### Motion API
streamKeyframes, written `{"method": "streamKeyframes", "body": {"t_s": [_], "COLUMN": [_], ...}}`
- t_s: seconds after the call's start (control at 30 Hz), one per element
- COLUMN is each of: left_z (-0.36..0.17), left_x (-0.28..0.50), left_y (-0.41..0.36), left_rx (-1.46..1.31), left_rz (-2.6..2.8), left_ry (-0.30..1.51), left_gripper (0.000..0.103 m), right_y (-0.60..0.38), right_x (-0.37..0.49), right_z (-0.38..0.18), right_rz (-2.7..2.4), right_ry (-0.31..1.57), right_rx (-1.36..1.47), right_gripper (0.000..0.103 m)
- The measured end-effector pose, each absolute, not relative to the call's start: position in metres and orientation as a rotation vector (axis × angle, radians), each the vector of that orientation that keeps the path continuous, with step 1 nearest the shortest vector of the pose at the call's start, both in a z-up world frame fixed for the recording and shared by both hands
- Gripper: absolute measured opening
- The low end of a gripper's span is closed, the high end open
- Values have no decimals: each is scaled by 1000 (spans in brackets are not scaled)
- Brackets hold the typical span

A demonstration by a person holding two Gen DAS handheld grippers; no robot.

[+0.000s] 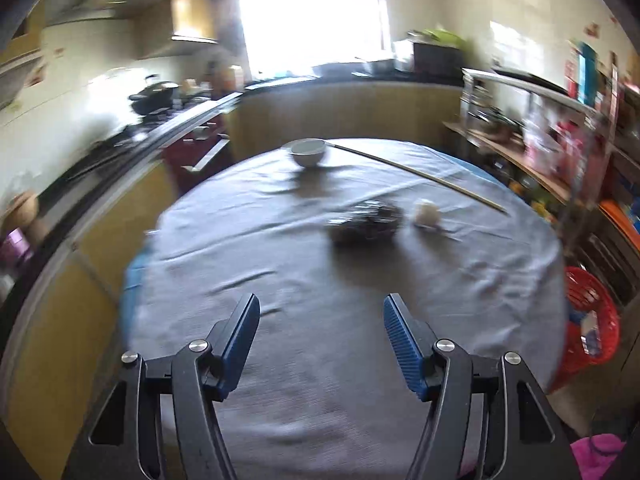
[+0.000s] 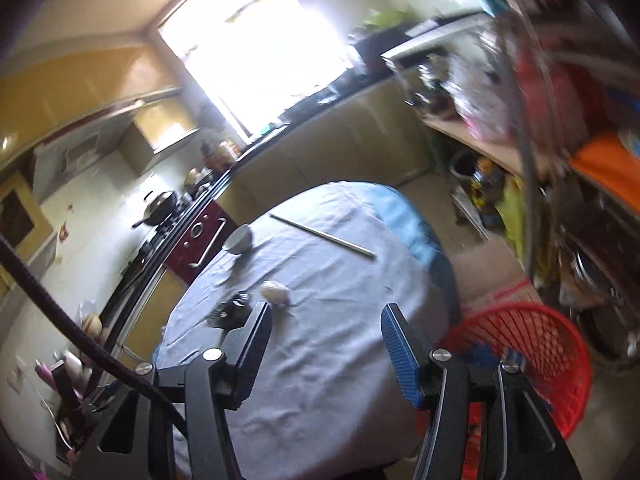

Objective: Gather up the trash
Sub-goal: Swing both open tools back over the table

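A dark crumpled wrapper [image 1: 366, 220] and a pale crumpled paper ball [image 1: 426, 213] lie side by side near the middle of the round table with a grey cloth [image 1: 280, 272]. My left gripper [image 1: 321, 312] is open and empty, above the table's near part, well short of the wrapper. My right gripper [image 2: 326, 320] is open and empty over the table's near right side. In the right wrist view the wrapper [image 2: 232, 312] sits just beyond the left finger, and the paper ball [image 2: 275, 291] beside it. A red mesh basket [image 2: 528, 356] stands on the floor right of the table.
A white bowl [image 1: 307, 151] and a long thin stick [image 1: 420, 174] lie at the table's far side. The red basket also shows at the table's right [image 1: 590, 320]. A counter with a wok [image 1: 154, 96] runs along the left. Cluttered shelves [image 1: 540, 148] stand at the right.
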State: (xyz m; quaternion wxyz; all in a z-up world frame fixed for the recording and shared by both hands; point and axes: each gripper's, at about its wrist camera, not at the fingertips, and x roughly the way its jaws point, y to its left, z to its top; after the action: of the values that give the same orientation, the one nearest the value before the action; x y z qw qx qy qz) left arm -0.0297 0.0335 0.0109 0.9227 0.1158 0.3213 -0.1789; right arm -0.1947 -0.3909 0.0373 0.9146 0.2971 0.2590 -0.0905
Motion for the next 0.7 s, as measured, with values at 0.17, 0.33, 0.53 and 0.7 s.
{"method": "streamKeyframes", "body": {"t_s": [0.17, 0.33, 0.53, 0.7], "left_z": [11, 7, 7, 4], "left_x": [-27, -18, -12, -13], "left_y": [93, 137, 157, 171], "left_rx": [186, 139, 114, 100], "left_rz": [-266, -205, -190, -198], "left_ry": [638, 647, 644, 660], "left_gripper": [71, 71, 72, 72], "right_y": [-346, -303, -263, -243], "right_x": [-170, -147, -121, -100], "right_z": [75, 105, 114, 104], "right_rz": [-163, -134, -77, -37], "right_ry": [512, 483, 485, 517], "right_rx": [467, 349, 289, 290], "right_gripper": [60, 61, 61, 62]}}
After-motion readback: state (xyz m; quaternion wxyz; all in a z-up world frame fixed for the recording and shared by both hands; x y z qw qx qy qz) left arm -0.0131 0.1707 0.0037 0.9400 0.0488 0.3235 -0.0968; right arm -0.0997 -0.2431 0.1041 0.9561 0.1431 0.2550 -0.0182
